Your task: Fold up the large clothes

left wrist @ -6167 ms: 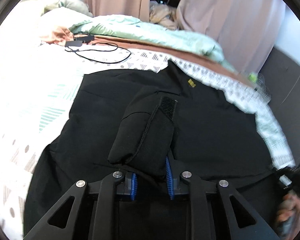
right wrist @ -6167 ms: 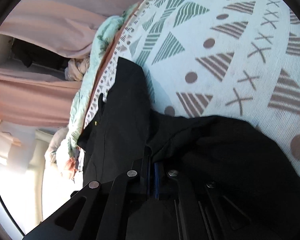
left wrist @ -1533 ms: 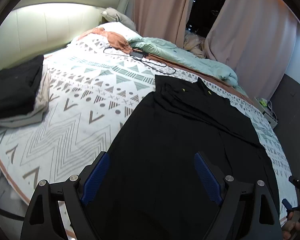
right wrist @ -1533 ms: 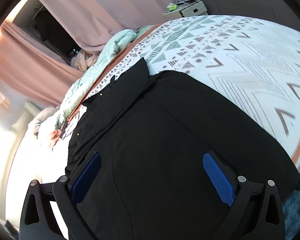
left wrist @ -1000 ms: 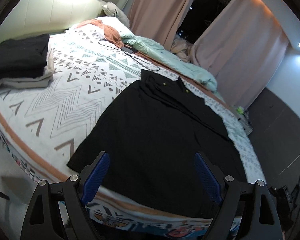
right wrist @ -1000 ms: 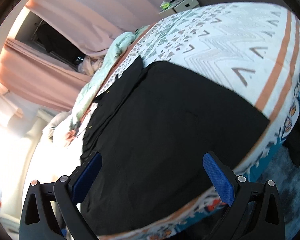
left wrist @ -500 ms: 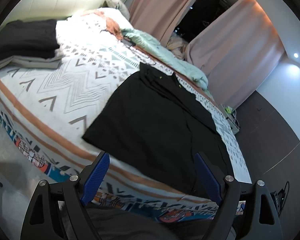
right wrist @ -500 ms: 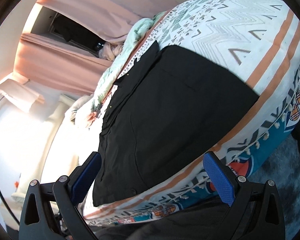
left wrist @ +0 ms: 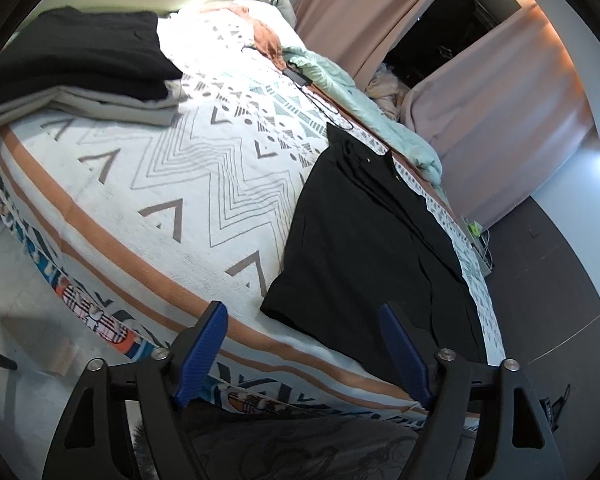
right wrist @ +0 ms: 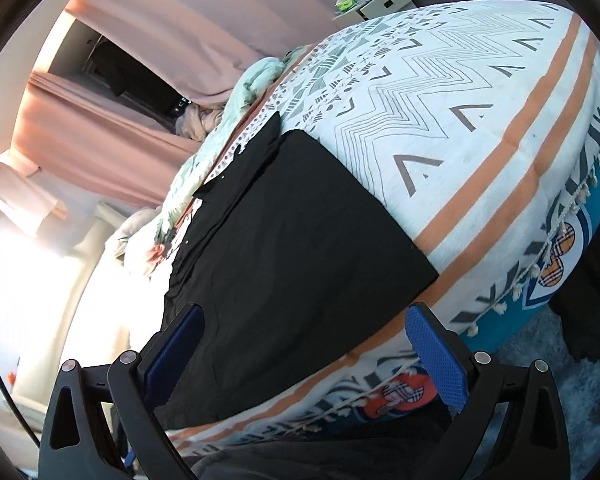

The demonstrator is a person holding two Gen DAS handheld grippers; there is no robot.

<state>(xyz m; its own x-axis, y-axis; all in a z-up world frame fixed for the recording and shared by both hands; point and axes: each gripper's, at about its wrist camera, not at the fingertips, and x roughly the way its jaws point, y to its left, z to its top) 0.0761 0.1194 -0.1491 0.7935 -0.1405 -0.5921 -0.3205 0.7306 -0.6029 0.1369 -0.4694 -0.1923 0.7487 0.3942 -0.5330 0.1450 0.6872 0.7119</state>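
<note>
A large black garment [left wrist: 372, 240] lies flat on the patterned bedspread [left wrist: 172, 184], folded lengthwise into a long rectangle with its collar end far away. It also shows in the right wrist view [right wrist: 284, 264]. My left gripper [left wrist: 304, 344] is open and empty, held off the bed's near edge, below the garment's near hem. My right gripper [right wrist: 304, 348] is open and empty, also back from the bed, above the garment's near end.
A stack of folded dark and grey clothes [left wrist: 80, 64] sits at the bed's left end. A mint duvet [left wrist: 352, 104] and a black cable [left wrist: 320, 104] lie along the far side. Pink curtains [left wrist: 500, 80] hang behind. A bedside stand [right wrist: 380, 0] is beyond the bed.
Both grippers, shut on the garment six seconds ago, have let go, opened wide and drawn back from the bed. The garment stays flat and now looks smaller and farther.
</note>
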